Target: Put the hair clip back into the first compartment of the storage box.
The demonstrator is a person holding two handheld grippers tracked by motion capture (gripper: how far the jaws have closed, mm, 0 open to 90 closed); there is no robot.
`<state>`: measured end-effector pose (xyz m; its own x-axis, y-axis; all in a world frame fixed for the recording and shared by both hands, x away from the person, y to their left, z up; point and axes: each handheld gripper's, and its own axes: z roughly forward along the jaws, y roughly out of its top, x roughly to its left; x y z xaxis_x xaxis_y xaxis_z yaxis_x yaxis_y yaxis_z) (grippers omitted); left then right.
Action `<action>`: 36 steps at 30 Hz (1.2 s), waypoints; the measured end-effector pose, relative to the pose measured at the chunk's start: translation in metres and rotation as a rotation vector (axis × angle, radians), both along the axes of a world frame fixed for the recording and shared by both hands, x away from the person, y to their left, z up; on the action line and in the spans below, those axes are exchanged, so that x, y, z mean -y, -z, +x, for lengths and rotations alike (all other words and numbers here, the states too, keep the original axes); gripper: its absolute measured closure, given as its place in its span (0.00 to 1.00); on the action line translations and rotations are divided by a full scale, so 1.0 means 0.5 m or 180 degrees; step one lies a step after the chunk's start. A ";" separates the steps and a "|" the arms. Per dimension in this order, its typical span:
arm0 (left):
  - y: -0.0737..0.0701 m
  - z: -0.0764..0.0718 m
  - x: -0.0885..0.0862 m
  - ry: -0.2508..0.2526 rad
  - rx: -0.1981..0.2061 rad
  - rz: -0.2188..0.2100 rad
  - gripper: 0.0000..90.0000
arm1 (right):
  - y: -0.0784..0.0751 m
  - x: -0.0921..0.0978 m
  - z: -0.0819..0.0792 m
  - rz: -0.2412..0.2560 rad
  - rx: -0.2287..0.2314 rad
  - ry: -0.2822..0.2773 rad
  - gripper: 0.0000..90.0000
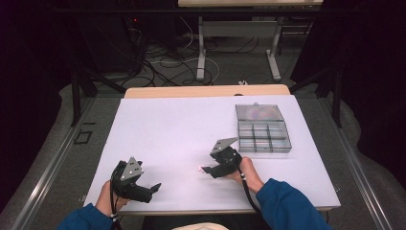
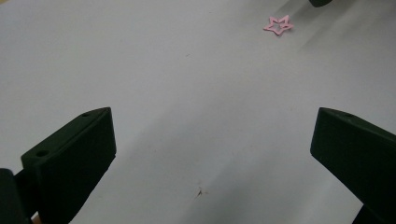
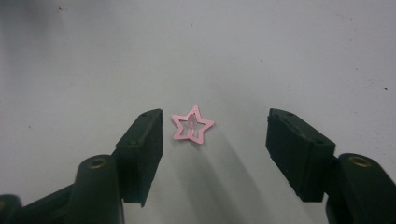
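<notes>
Two grippers hover over the white table (image 1: pixel 158 129), the left gripper (image 1: pixel 154 188) spread and idle, the right gripper (image 3: pixel 215 135) gaping around a flat pink star (image 3: pixel 192 125) near its left jaw, which could nudge it away on closing.

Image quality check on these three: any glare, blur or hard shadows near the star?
High view: dark surround, star a tiny soft speck, sheen on the box lid. Left gripper view: star sharp, near jaws soft. Right gripper view: star crisp, long soft shadow toward the camera, corners dim.
</notes>
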<state>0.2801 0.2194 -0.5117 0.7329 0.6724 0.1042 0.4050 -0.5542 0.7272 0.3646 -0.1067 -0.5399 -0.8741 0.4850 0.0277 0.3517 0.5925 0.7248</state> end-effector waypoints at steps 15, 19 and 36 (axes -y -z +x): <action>0.001 0.000 0.000 0.0007 -0.0053 -0.0012 0.00 | 0.020 -0.040 0.007 -0.0014 -0.0194 -0.0030 0.80; 0.001 0.002 -0.001 0.0017 -0.0030 0.0020 0.00 | 0.025 -0.047 0.011 -0.0028 -0.0188 -0.0031 0.85; 0.000 0.002 -0.002 0.0024 -0.0025 0.0032 0.00 | 0.032 -0.049 0.013 -0.0091 -0.0273 -0.0015 0.97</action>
